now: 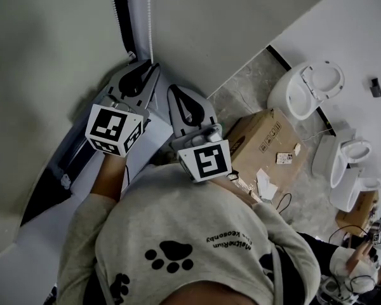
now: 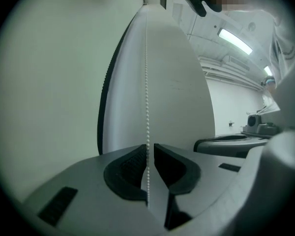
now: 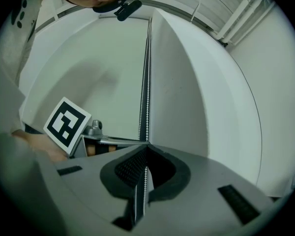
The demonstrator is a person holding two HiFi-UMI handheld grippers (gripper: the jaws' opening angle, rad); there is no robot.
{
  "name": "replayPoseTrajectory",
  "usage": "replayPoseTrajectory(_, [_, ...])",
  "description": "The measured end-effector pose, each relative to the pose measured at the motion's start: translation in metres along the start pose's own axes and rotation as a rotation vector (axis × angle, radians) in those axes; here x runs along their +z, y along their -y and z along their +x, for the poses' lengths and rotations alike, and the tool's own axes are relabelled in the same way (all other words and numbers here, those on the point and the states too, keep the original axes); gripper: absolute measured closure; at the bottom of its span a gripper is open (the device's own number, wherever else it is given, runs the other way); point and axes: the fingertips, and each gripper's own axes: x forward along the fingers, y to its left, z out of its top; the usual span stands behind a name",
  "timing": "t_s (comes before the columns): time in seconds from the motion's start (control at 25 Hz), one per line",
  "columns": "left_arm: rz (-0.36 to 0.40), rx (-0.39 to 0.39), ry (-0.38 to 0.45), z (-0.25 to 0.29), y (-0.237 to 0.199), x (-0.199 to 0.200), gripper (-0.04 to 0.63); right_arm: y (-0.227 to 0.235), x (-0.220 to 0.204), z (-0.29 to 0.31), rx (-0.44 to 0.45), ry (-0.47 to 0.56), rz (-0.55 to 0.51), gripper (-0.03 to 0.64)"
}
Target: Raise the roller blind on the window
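Roller blind down, left of bead chain. R gripper fingers clamped on chain; L gripper fingers slightly apart round it. Close L fully before pulling; keep pull vertical.

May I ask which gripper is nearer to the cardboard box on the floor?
Right. The right gripper, shut on the bead chain, sits just left of the cardboard box in the head view; the left gripper is farther left, beyond it.
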Motion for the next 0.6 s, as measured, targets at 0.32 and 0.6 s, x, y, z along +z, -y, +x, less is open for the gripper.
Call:
replayPoseTrajectory(0.32, [-0.028,-0.070,-0.029,-0.0010,0.0031,0.0003,0.571,-0.0034,0.0069,0.0014,0.012,0.002,0.000,0.607])
replayPoseTrajectory(0.6, [-0.011,-0.070,-0.045,-0.0032,0.0094,-0.0002,0.571,-0.0033,0.0061,-0.0036,0.021,0.002,-0.002,0.607])
